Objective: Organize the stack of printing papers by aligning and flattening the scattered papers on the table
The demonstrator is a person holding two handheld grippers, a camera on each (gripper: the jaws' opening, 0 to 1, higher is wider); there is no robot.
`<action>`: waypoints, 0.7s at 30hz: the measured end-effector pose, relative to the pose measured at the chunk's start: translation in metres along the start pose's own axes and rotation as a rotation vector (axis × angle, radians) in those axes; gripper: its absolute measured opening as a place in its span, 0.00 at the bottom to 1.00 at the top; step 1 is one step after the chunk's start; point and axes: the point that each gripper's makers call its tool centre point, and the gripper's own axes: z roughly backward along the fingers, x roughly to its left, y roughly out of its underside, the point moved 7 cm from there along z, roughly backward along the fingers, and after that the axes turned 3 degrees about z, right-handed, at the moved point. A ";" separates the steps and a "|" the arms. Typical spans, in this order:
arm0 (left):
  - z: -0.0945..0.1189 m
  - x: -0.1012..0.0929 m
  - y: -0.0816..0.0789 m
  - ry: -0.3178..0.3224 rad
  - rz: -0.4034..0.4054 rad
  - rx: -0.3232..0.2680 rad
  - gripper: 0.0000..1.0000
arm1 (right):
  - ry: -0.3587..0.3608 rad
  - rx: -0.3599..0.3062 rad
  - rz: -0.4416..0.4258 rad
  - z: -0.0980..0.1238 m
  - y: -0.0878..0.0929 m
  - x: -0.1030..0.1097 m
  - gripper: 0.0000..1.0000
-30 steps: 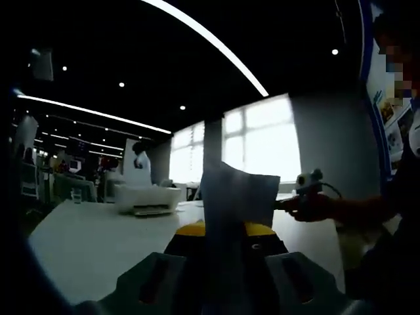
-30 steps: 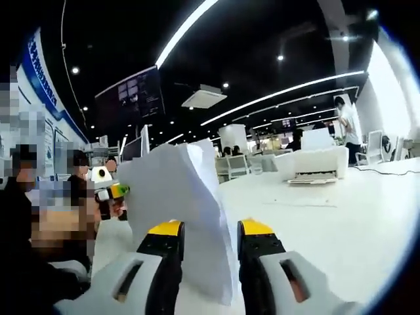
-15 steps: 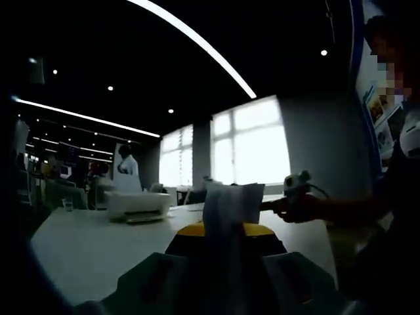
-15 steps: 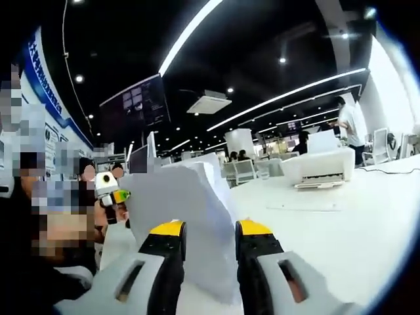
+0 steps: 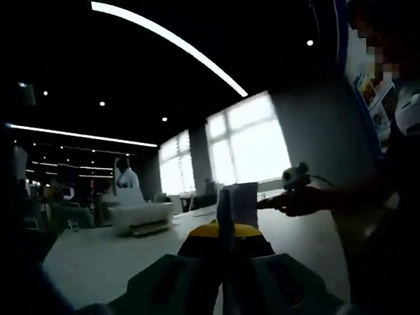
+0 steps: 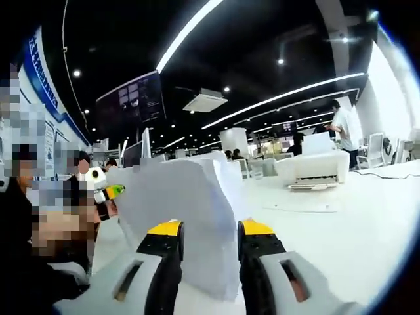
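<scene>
A stack of white printing papers (image 6: 180, 193) stands on edge above the white table (image 6: 341, 223). My right gripper (image 6: 209, 230) is shut on its near edge, one yellow-tipped jaw on each face. In the left gripper view the papers (image 5: 237, 200) look thin, almost edge-on, and my left gripper (image 5: 224, 231) is shut on them. The right gripper (image 5: 295, 178) shows past the sheets, held in a person's hand. Left of the stack in the right gripper view, the left gripper (image 6: 98, 178) is partly hidden by the paper.
A white printer (image 6: 312, 167) sits on the table further back, also seen as the printer (image 5: 141, 216) in the left gripper view. A person in white (image 6: 344, 128) stands behind it. Chairs and desks lie beyond. The person holding the grippers sits at the table's edge.
In the left gripper view the papers have turned from a broad face to nearly edge-on and sit lower. In the right gripper view the stack's top has dropped and levelled a little.
</scene>
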 end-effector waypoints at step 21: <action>-0.041 -0.029 -0.068 0.130 -0.426 0.200 0.05 | -0.206 0.294 0.697 -0.039 -0.096 0.058 0.49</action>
